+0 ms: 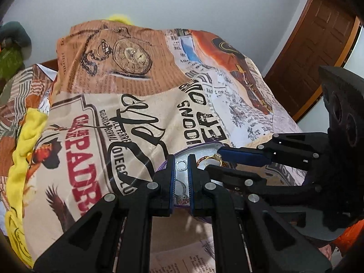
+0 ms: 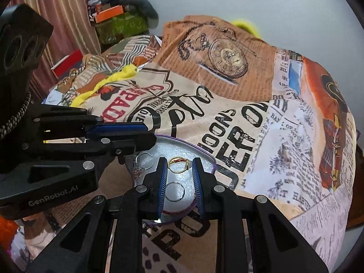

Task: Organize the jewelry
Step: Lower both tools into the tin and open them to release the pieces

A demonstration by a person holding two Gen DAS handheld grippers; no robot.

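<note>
Straddling the gold ring point(image 2: 178, 165) on the tray point(image 2: 204, 157), my right tool point(image 2: 178, 170) stands released; left tool point(image 1: 182, 170) likewise released, sorting unfinished.

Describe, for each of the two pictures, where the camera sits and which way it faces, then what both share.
Left wrist: sits on the left gripper, facing along its fingers over a round silver purple-rimmed tray; the right gripper enters from the right.
Right wrist: sits on the right gripper, facing the tray; the left gripper enters from the left.
Shared: tray, gold stone-set ring, printed newspaper-pattern bedspread.
</note>
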